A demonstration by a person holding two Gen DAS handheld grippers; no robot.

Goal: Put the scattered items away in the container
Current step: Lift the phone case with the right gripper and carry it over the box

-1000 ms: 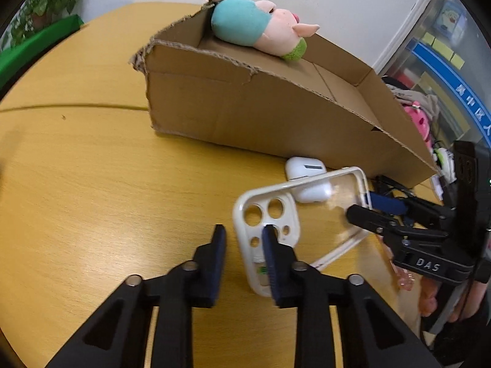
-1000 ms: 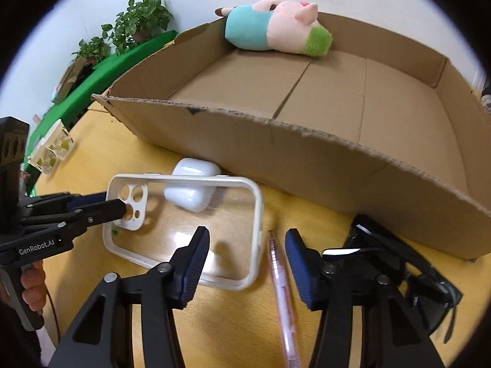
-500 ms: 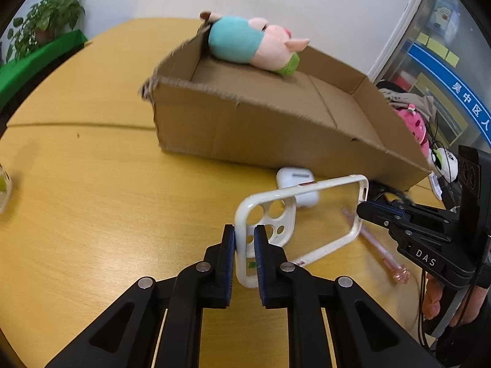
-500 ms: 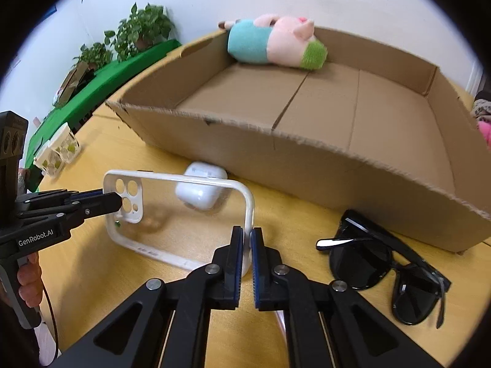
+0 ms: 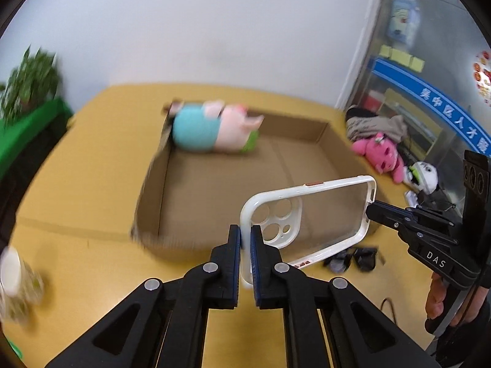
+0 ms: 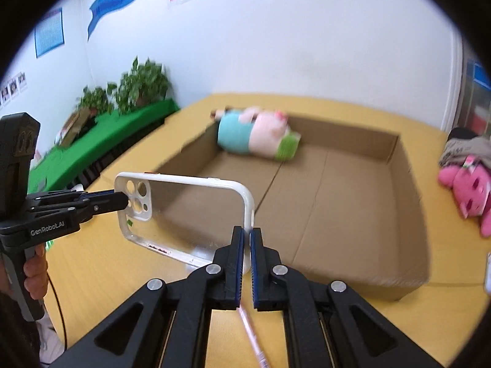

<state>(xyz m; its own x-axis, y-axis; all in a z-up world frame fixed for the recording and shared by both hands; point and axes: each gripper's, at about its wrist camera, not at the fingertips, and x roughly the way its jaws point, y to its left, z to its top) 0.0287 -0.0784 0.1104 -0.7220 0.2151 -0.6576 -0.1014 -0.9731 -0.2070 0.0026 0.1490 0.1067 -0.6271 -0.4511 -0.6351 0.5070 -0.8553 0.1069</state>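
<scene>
A clear phone case with a white rim (image 5: pixel 310 211) (image 6: pixel 184 211) hangs in the air between both grippers, above the near wall of the open cardboard box (image 5: pixel 221 184) (image 6: pixel 337 202). My left gripper (image 5: pixel 245 239) is shut on its camera end. My right gripper (image 6: pixel 247 236) is shut on the opposite end. A pink and teal plush pig (image 5: pixel 214 130) (image 6: pixel 254 135) lies in the box's far corner. Black sunglasses (image 5: pixel 353 259), a pink pen (image 6: pixel 254 337) and a white earbud case (image 6: pixel 199 260), partly hidden, lie on the yellow table (image 5: pixel 76 165).
A pink plush toy (image 5: pixel 380 155) (image 6: pixel 466 187) and a heap of cloth lie at the table's right side. A paper cup (image 5: pixel 18 282) stands at the left. Potted plants on a green cloth (image 6: pixel 129 92) stand beyond the table.
Both grippers closed on the ends of the phone case and lifted it off the table, up and toward the box. The earbud case, pen and sunglasses stayed on the table.
</scene>
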